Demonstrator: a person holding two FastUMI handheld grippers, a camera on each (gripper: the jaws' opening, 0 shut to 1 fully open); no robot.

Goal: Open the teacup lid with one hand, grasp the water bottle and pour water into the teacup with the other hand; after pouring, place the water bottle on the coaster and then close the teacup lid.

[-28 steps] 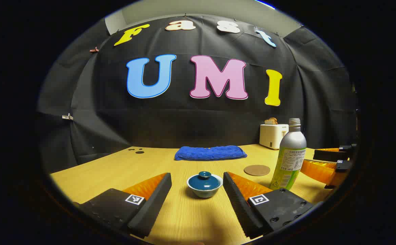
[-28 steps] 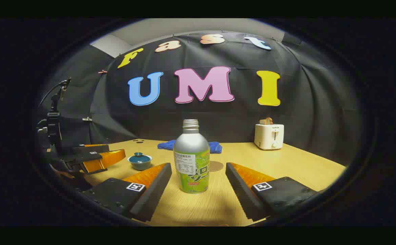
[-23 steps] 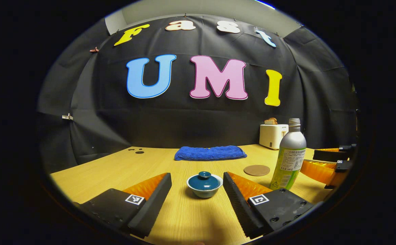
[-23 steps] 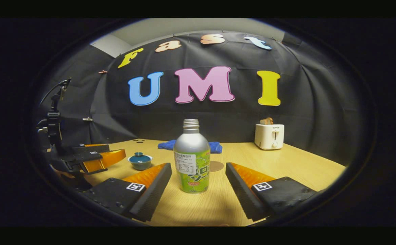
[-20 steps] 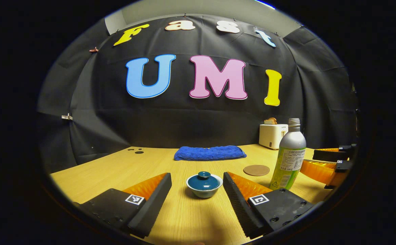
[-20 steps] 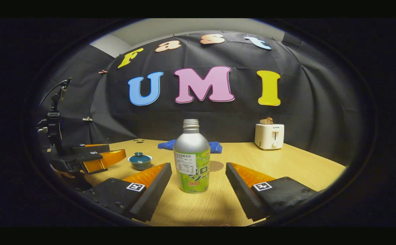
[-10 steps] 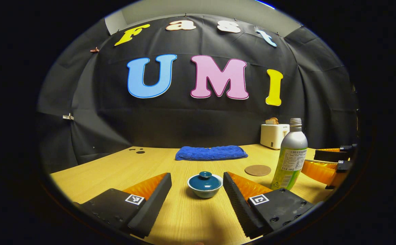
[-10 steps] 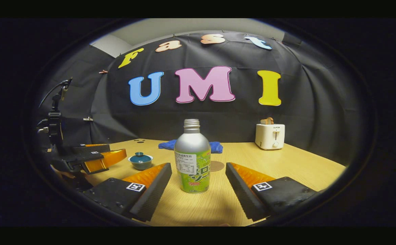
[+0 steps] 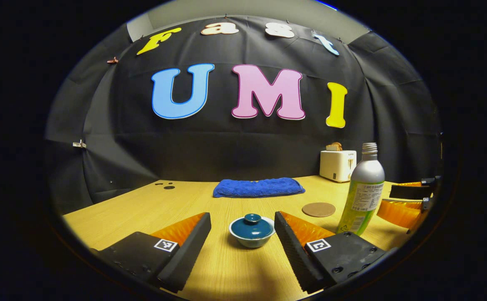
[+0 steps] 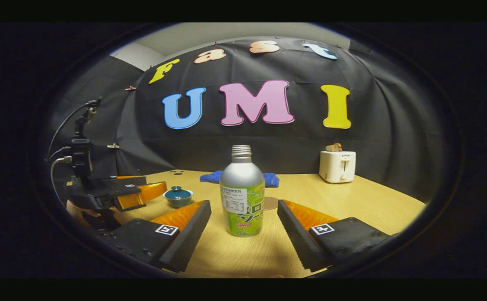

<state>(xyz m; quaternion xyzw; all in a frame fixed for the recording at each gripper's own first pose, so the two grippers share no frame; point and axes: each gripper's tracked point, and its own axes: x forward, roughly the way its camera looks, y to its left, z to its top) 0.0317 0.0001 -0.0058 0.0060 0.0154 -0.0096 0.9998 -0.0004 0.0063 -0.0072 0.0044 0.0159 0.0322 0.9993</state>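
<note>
Wooden table (image 9: pixel 134 209), blue towel (image 9: pixel 258 187) at back. Water bottle (image 10: pixel 242 196) upright btwn right gripper (image 10: pixel 243 223) fingers, jaws apart, no contact. Left gripper (image 9: pixel 242 234) jaws apart, flanking teacup (image 9: pixel 251 231), lid (image 9: pixel 251 224) on. Coaster (image 9: pixel 318 209) beside bottle, bare.

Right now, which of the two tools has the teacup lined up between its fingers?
The left tool: the lidded teacup sits in its open gap. The right tool frames the water bottle instead.
</note>
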